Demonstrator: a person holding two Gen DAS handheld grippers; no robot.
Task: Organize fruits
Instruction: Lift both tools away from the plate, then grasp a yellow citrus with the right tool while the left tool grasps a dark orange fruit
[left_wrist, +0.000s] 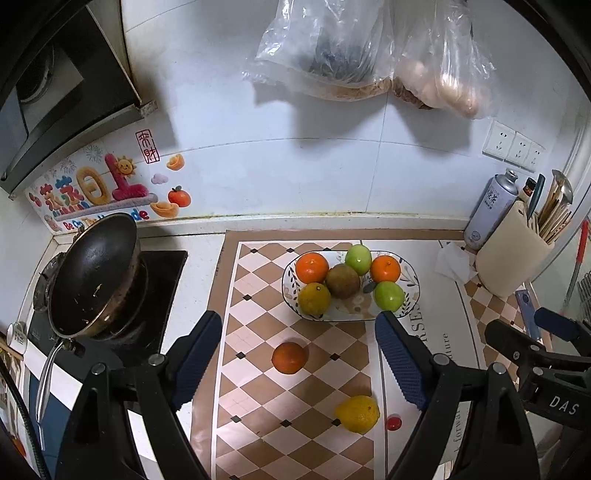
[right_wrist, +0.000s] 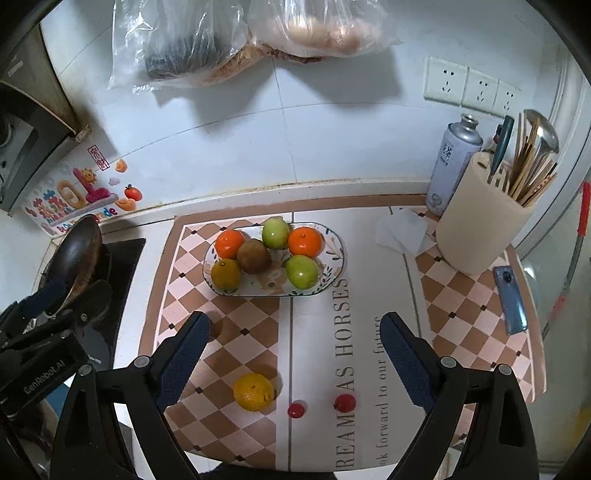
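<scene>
Both sets of jaws are spread wide and hold nothing: my left gripper hangs over the checkered mat with a loose orange lying between its fingers, and my right gripper hangs over the white strip of the mat, with a lemon near its left finger and two small red fruits further right on the printed lettering. None of these four is touched. Beyond them the plate already carries six fruits packed close: two oranges, two green ones, a brown one in the middle and a yellow-green one at the front left. I judge the sorting is well along, and the step in hand is gathering the last loose pieces. The orange looks the natural next pick: the left jaws would need to drop around it, close gently since it can roll, then carry it to the bare front of the plate. The lemon would suit the right gripper after that; the red fruits are small and may slip from wide pads. Writing I can read: the mat says "AS HORSES" and "forward to our future"; the right gripper's body, seen from the left camera, reads "DAS", and the left one's reads "GenRobot.AI". A wall sticker by the wok shows colourful Chinese characters, and the canister beside the utensil holder bears Chinese print too small to make out.
</scene>
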